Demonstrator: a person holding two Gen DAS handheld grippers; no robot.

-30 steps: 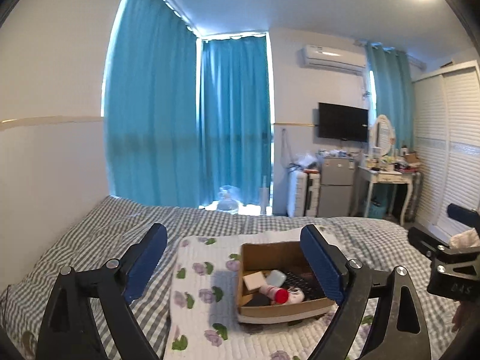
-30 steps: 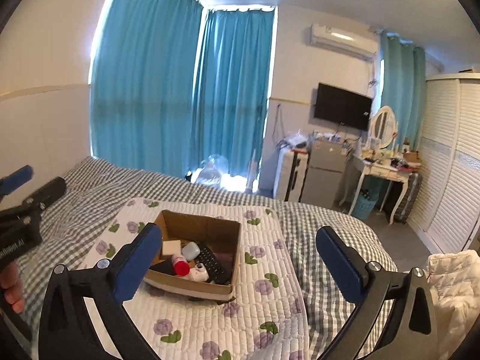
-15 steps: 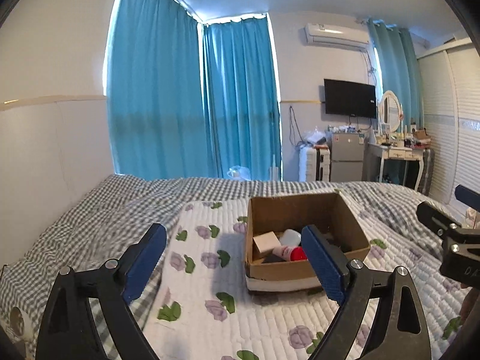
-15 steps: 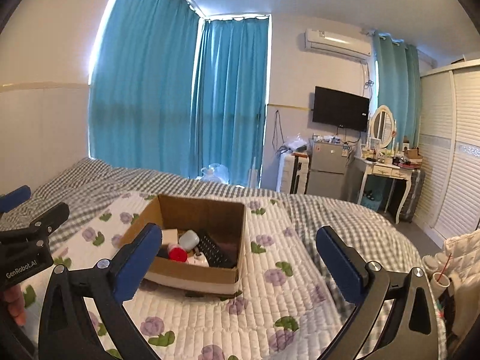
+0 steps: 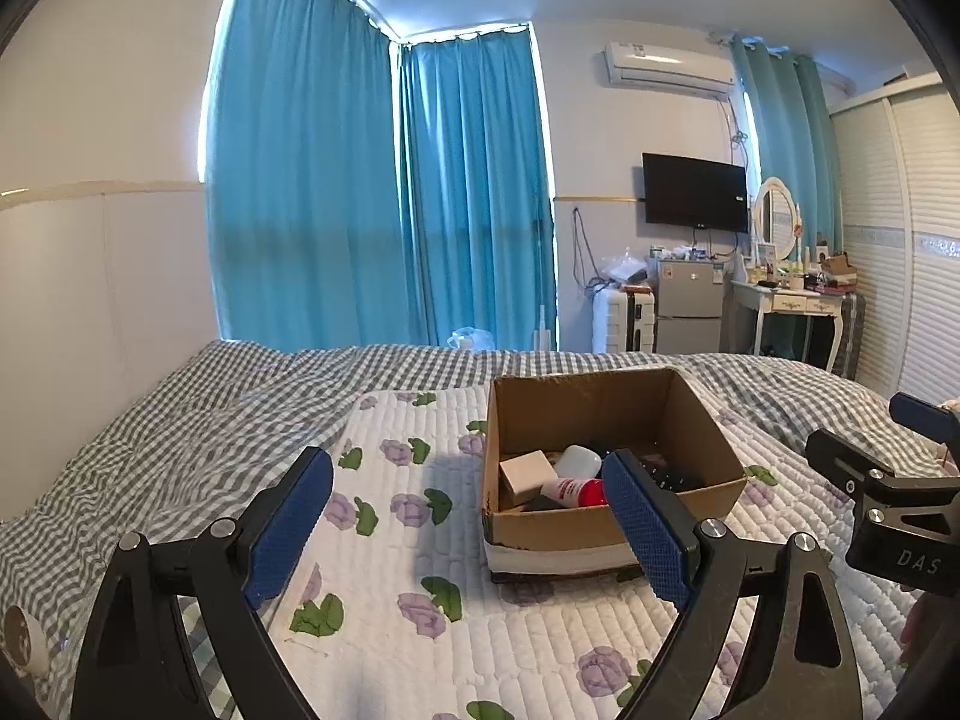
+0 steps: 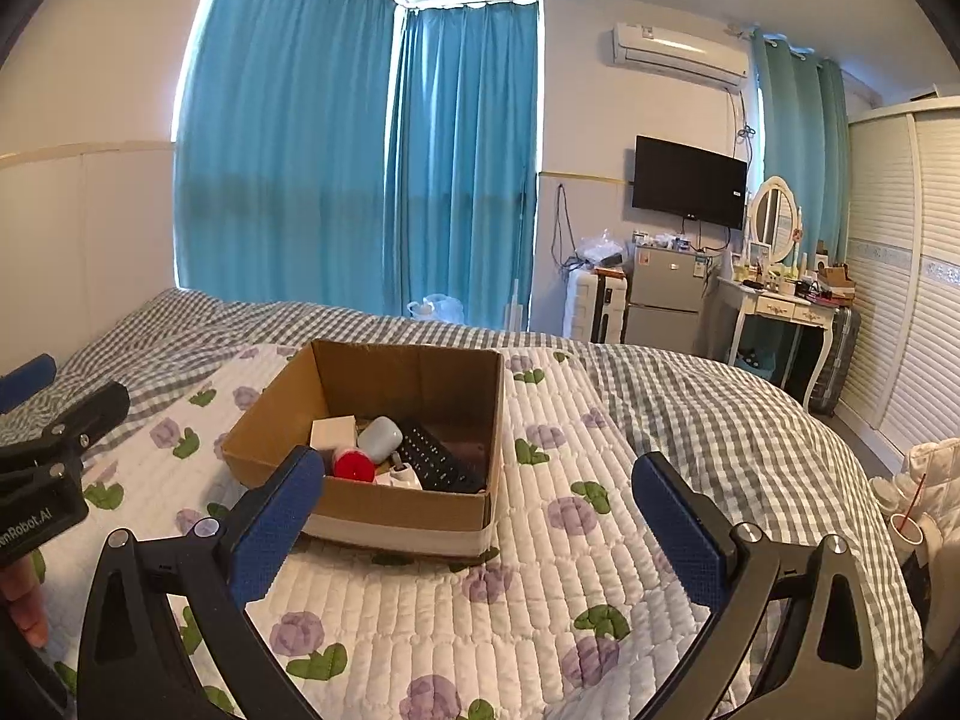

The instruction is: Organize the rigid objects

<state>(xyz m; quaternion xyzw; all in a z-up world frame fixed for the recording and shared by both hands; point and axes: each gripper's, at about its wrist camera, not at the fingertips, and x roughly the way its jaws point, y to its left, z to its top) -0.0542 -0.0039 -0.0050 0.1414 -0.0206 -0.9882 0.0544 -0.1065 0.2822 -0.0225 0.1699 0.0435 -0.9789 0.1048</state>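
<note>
A brown cardboard box (image 5: 606, 405) (image 6: 420, 384) sits on a white floral quilted mat (image 5: 420, 540) (image 6: 540, 570) on the bed. Inside it lie a small tan box (image 5: 525, 476) (image 6: 333, 432), a grey-white bottle (image 5: 577, 461) (image 6: 379, 438), a red-capped tube (image 5: 573, 489) (image 6: 354, 467) and a black remote (image 6: 438, 465). My left gripper (image 5: 468, 519) is open and empty, low in front of the box's left side. My right gripper (image 6: 480, 516) is open and empty, in front of the box's right side.
The bed has a grey checked cover (image 5: 180, 420). Blue curtains (image 5: 384, 210), a fridge (image 5: 689, 306), a suitcase (image 5: 621, 321), a dressing table (image 5: 792, 306) and a white wardrobe (image 5: 900, 240) stand beyond. A white padded bundle and a cup (image 6: 909, 531) lie at the right edge.
Both grippers have come down and closer to the box, which now looks larger. Both stay open and empty.
</note>
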